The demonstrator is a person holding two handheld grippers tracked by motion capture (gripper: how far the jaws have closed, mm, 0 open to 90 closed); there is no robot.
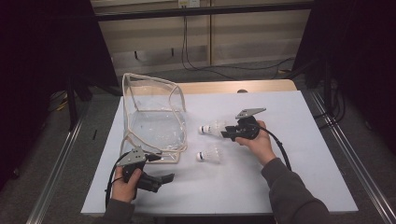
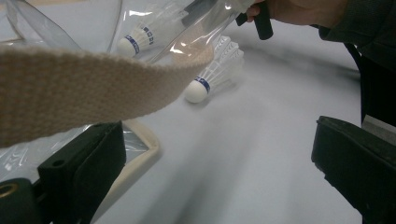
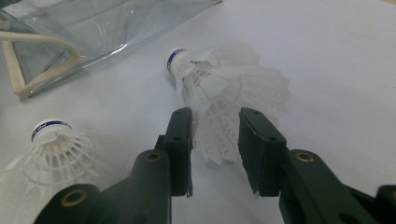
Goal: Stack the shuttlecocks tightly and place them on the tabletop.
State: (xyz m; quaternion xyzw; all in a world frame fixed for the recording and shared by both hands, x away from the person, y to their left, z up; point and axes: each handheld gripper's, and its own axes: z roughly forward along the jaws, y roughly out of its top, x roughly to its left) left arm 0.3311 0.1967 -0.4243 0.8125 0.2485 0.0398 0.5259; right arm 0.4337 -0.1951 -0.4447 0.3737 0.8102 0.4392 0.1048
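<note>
Looks like the pick-up step: right claw [image 3: 215,116] partly spread around the feather skirt of the farther shuttlecock [image 3: 224,88], a pad on either side, not yet pinching. Lies on its side near the middle of the surface [image 1: 303,154], cork pointing towards the left edge. Just beside it, nearer the front edge, the 2nd shuttlecock [image 1: 210,154], also on its side and untouched.

Left claw [image 2: 217,140] spread wide and holding nothing, low by the front-left corner, close to the near corner of the clear bag [image 1: 154,121], with the bag's cream strap [image 2: 84,88] crossing just ahead of it.

Next, probably: close gently on the skirt – feathers likely to crush under a hard squeeze – then lift clear and carry towards the bag on the left half.

Plenty of bare room along the right edge and the front. Tighter between the 2 shuttlecocks, so best to lift straight up to avoid nudging the near one. Sagging bag rim and loose strap likely to snag.
</note>
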